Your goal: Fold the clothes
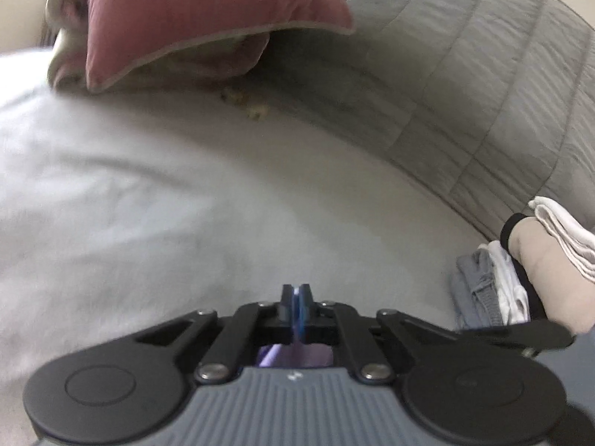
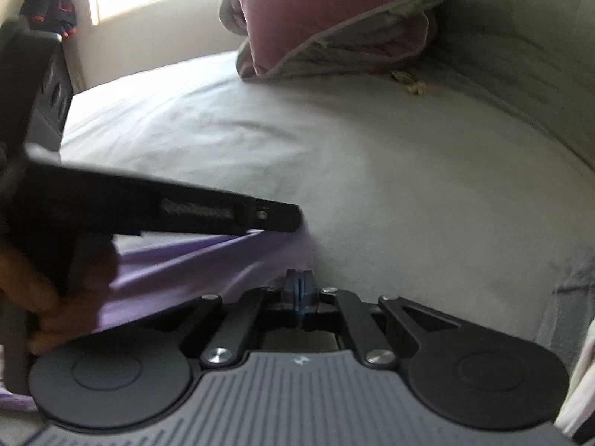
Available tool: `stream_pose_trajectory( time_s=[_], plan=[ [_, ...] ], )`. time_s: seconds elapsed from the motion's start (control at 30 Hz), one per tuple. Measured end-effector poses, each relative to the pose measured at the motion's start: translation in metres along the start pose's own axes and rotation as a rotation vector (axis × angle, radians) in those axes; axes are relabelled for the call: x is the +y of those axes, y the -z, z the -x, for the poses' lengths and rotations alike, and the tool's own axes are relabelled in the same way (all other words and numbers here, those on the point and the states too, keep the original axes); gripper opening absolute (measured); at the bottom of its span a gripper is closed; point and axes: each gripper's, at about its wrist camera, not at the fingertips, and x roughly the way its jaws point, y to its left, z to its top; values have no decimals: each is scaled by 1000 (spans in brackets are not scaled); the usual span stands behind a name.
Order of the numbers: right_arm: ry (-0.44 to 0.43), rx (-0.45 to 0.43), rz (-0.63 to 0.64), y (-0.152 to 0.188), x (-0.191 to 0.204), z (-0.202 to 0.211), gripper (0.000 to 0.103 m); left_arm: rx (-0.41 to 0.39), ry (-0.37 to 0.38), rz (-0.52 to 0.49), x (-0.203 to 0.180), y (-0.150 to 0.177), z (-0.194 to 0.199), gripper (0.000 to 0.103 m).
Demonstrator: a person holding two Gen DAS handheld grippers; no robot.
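Observation:
A purple garment (image 2: 193, 264) hangs stretched above the white bed sheet (image 2: 334, 156). My left gripper (image 2: 293, 219) comes in from the left in the right wrist view and pinches the cloth's upper edge. In its own view the left gripper (image 1: 296, 297) is shut, with purple cloth (image 1: 293, 356) showing beneath the fingers. My right gripper (image 2: 299, 278) is shut, and the purple cloth runs up to its fingertips; the hold itself is hidden.
A pink pillow (image 1: 208, 18) lies at the head of the bed on a grey quilt (image 1: 483, 93). Folded white and grey clothes (image 1: 494, 290) are stacked at the right by the person's arm (image 1: 546, 260). Dark furniture (image 2: 41, 85) stands left of the bed.

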Motion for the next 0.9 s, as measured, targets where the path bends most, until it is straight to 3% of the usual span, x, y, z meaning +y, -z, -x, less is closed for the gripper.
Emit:
stream_pose_trajectory(
  time_s=[0.1,0.17,0.2,0.23,0.27,0.3,0.43,0.63,0.67,0.7,0.73,0.9],
  plan=[
    [33,-3,35,0,4,-1,1,5,-71,-43,-1,8,-9,3],
    [55,-6,58,1,6,-2,2,6,-72,-28,2,10,-10,4],
    [66,-7,70,1,8,-3,2,-2,-68,-14,3,9,-8,10],
    [73,-9,76,1,8,-3,3,-11,-67,4,4,8,-4,23],
    [71,-15,65,0,7,-2,14,-23,-66,18,5,6,2,31],
    [68,-21,54,0,5,-1,17,-33,-65,22,7,5,8,36],
    [60,-43,15,-2,0,1,32,-26,-68,9,22,3,31,36],
    [41,-41,28,-2,4,0,34,47,-44,-6,39,17,42,33],
    [35,-40,30,-2,4,0,34,53,-34,-5,39,19,43,28],
    [36,-40,37,-1,5,0,34,65,-18,-2,40,20,42,6],
    [36,-39,44,-1,7,0,34,75,-7,-2,39,21,41,2],
    [41,-39,78,1,12,-1,34,5,-109,-64,27,29,41,2]
  ],
)
